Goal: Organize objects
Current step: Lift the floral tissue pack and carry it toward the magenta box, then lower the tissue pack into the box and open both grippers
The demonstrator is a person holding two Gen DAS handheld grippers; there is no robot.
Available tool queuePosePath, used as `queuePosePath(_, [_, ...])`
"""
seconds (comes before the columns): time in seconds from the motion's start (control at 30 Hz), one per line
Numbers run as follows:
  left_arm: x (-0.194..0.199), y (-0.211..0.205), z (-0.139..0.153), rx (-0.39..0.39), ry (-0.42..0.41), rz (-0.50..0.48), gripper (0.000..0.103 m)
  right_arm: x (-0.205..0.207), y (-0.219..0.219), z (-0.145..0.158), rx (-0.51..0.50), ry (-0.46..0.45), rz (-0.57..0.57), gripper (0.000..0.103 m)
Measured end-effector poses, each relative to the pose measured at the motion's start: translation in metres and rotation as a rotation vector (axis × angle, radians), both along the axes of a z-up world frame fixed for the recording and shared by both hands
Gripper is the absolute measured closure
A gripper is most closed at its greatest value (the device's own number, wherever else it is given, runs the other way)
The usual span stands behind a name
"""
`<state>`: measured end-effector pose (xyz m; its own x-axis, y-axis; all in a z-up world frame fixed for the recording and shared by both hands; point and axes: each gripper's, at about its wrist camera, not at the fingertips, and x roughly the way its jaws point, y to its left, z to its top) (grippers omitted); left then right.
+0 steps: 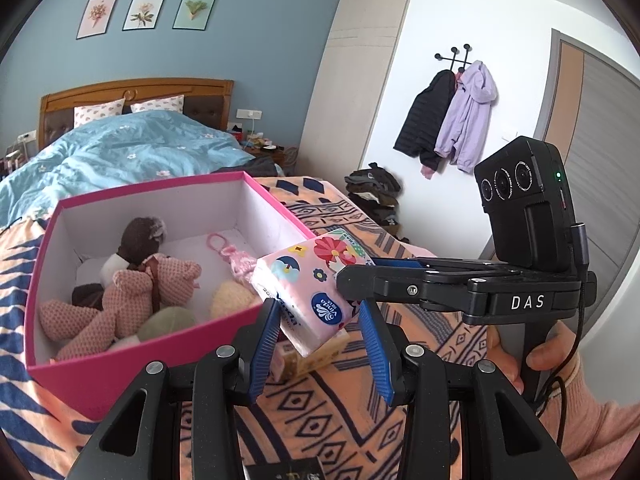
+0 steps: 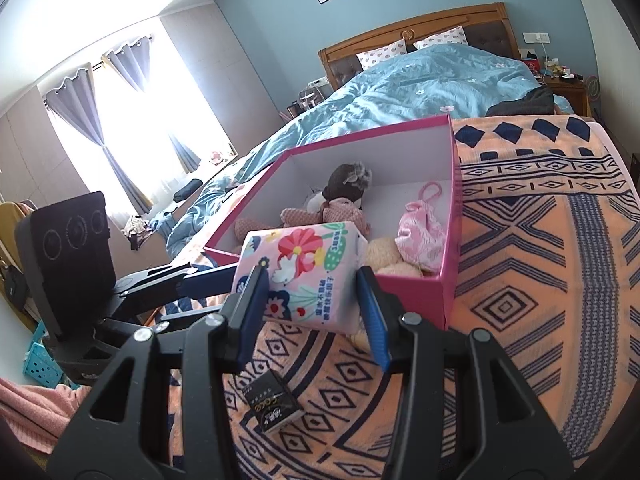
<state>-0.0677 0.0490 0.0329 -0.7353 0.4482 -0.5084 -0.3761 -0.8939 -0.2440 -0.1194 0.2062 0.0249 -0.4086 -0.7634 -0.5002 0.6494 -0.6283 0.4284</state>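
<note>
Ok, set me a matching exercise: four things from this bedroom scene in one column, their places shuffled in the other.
Things:
1. tissue pack
2. black box
3. pink pouch
4. purple jacket

Places:
A. lying on the patterned blanket
B. hanging from the wall hooks
C. gripped in the air, off the blanket
D. inside the pink box

Pairs: 1-C, 2-A, 3-D, 4-B
</note>
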Motion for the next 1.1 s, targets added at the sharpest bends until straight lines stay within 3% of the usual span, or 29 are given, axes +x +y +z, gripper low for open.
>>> queuePosePath(0.73, [-0.044,-0.014,0.002,-0.025,-0.021,0.045,0.062,-0.048,-0.019,0.001,0.01,-0.027,-0.02,0.055])
queuePosePath(1.1, [-0.076,-0.017,-0.014,-0.033,-0.083,0.074,0.062,-0.076,-0.028,-0.011,0.055,-0.065,-0.053,0.055])
